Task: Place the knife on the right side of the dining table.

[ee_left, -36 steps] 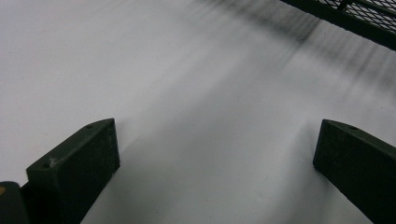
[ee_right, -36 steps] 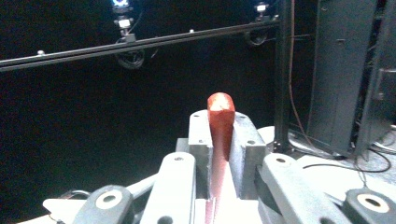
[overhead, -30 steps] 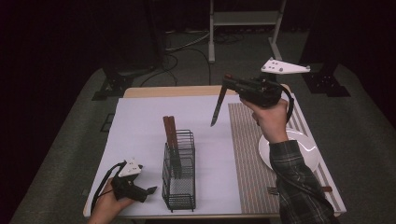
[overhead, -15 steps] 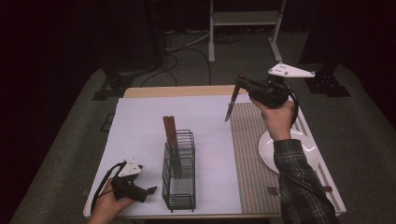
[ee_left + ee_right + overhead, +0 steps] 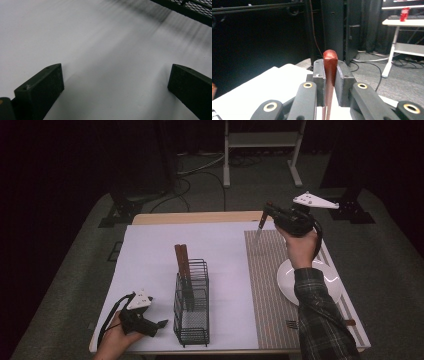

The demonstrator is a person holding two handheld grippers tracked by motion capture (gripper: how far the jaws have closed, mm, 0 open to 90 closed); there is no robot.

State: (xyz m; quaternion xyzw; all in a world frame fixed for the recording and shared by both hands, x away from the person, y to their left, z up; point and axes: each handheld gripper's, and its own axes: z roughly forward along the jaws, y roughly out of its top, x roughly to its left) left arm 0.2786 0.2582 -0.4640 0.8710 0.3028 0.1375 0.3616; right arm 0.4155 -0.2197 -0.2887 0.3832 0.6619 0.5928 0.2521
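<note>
Right gripper [image 5: 265, 215] fingers [image 5: 319, 75] clench a knife's red-brown handle [image 5: 330, 62], its blade [image 5: 258, 232] hanging over the striped mat [image 5: 265, 285]; lower it gently, flat beside the plate [image 5: 285, 277]. Left gripper [image 5: 155, 325] rests released on the table

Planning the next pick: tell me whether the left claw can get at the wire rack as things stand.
Probably yes. The left claw rests open on the white sheet right beside the wire rack, with only bare sheet between its jaws and the rack's mesh.
</note>
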